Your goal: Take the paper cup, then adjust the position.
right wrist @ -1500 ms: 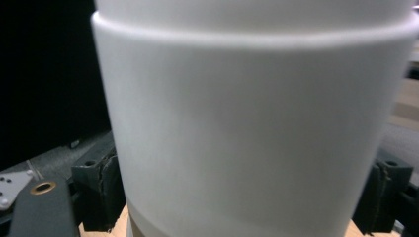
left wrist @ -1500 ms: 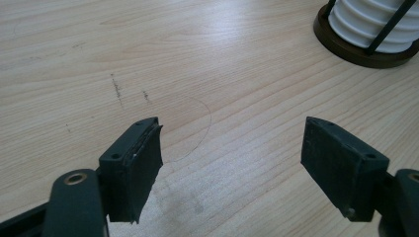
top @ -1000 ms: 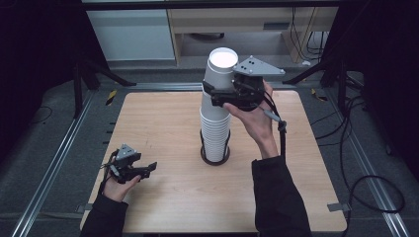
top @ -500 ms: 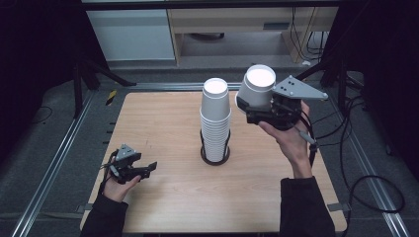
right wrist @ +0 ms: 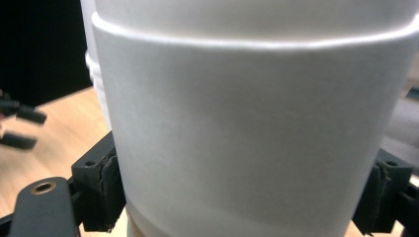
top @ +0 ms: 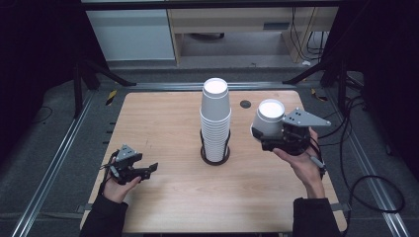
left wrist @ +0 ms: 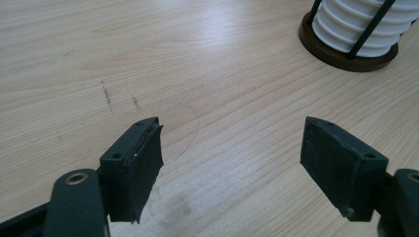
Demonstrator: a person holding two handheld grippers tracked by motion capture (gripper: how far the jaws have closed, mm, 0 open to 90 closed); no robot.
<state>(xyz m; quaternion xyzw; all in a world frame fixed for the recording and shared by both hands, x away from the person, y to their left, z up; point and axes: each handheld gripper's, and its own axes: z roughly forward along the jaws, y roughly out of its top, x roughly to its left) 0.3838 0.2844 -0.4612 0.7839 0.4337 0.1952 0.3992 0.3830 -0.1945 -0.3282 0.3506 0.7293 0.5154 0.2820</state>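
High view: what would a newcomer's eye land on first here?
First, the tall stack of white cups in its dark holder at the table's middle. Next, the single white cup to its right, held off the table in the right tool, whose jaws clamp its sides in the right gripper view. The left tool sits low at the near left, jaws open with nothing between them.

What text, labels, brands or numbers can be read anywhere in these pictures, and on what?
None can be read: the white cup in the right gripper, the stack of cups, the table and the left gripper carry no print.
A pale strip on the shelf behind the table is too blurred to tell.
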